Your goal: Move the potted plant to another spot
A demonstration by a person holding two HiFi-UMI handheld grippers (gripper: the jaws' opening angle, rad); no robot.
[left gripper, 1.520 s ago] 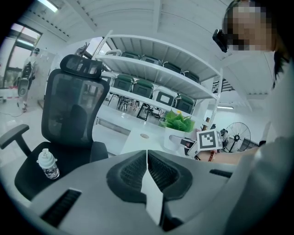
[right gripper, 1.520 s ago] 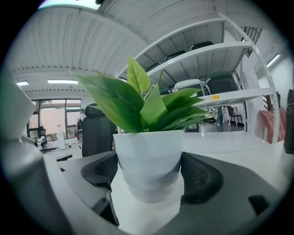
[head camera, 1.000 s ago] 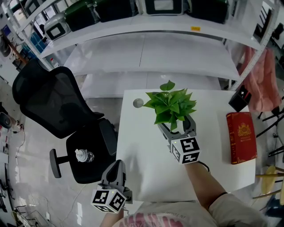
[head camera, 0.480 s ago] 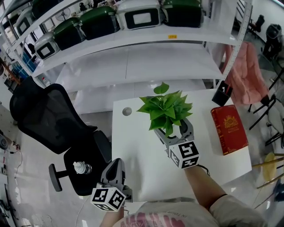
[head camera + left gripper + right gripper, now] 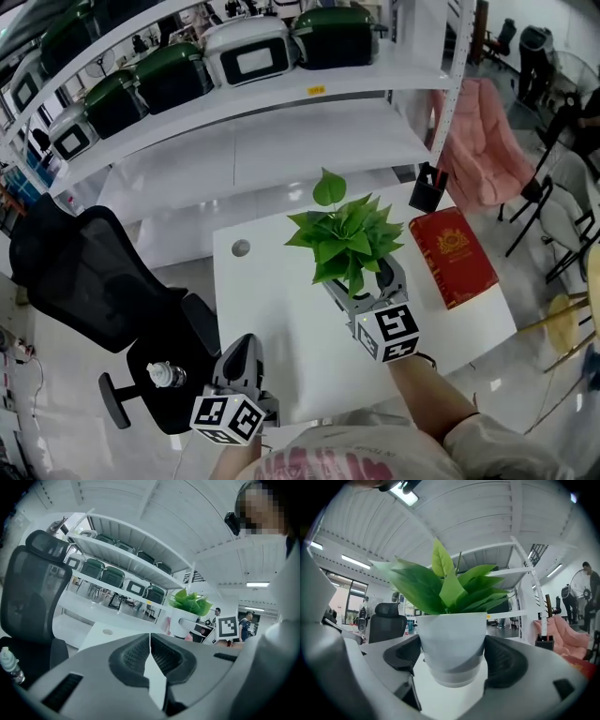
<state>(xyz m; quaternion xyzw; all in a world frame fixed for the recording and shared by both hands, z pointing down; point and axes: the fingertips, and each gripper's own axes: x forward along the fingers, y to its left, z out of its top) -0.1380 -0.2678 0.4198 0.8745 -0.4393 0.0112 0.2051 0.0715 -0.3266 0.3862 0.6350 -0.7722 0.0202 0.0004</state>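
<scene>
Nearest the wearer, low at left off the table's near edge, the left gripper [image 5: 246,345] holds nothing; its own view shows the ribbed pads [image 5: 136,656] closed against each other, with only a thin seam between them. Right of it and farther in, over the white table [image 5: 272,309], the right gripper [image 5: 364,277] is clamped on the potted plant [image 5: 347,239]. The right gripper view shows both pads pressed to the sides of the white pot [image 5: 451,644], jaws spread wide to fit it. The head view hides that pot under the leaves, so whether its base clears the tabletop cannot be told. The left gripper view alone shows plant [image 5: 190,604] and marker cube [image 5: 228,626] side-on, small and far. Right of the plant lies a red book [image 5: 453,256], with a black holder [image 5: 428,187] at the far corner. Left of the table stands a black office chair [image 5: 84,272] with a bottle [image 5: 159,375] on its seat. Farthest are white shelves [image 5: 281,94] bearing dark cases, partly cut off by the top edge.
</scene>
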